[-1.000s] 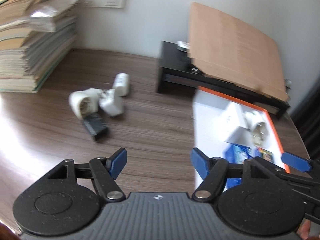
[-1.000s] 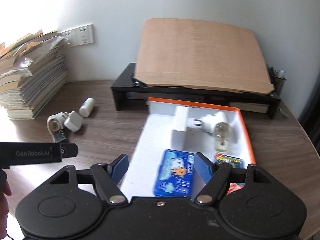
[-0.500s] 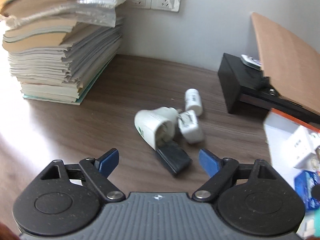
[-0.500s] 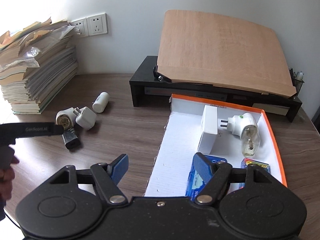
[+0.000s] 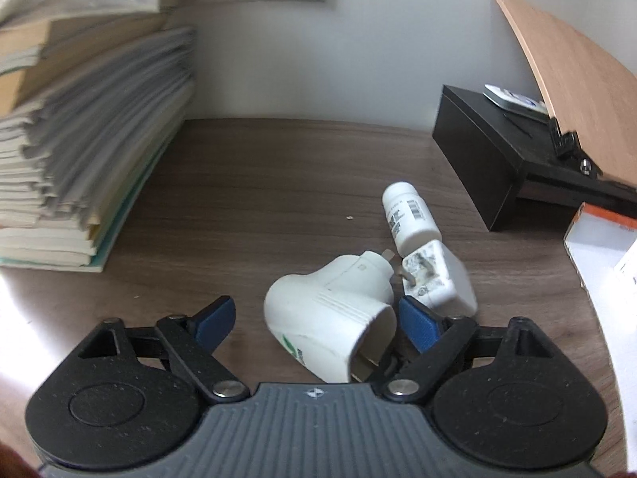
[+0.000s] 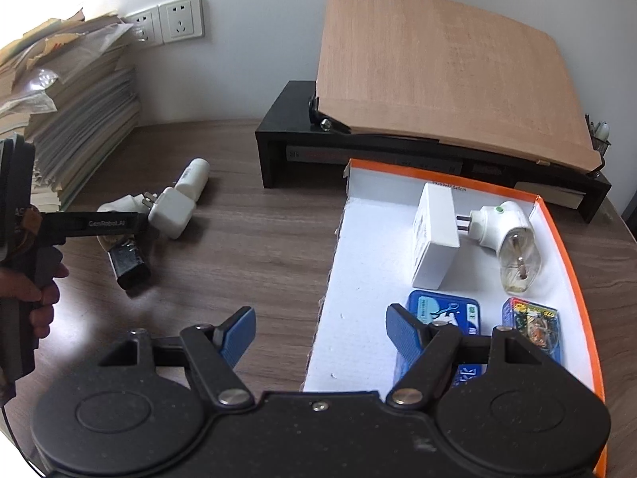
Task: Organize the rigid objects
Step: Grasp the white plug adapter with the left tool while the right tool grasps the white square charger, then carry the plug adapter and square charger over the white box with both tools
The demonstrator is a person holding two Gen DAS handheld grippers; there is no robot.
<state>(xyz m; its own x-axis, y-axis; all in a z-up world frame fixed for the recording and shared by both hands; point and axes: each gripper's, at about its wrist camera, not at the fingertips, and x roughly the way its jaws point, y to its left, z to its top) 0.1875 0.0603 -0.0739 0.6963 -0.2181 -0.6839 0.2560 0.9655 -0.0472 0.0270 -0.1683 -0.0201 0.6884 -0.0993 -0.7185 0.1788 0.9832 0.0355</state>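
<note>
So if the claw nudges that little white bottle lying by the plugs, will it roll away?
Probably. The white bottle is round and lies on its side on the smooth table, so a sideways nudge should roll it. It looks like stiff plastic, likely light. The square charger touching its end might check it.

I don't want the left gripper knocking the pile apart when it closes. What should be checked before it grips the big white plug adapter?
1. Adapter between the jaws: the white plug adapter lies inside the left gripper, off-centre towards the right finger. Ok.
2. Pads not yet pressing: the jaws are closing, with a gap on the left side. Ok.
3. Neighbours clear: the white charger sits right beside the right finger and meets the adapter's pins. Not ok.
4. White bottle out of the way: beyond the charger. Ok.
5. Black object under the gripper: hidden in the left wrist view. Cannot tell.
6. Room in the orange-edged box: bare floor on its left. Ok.
</note>
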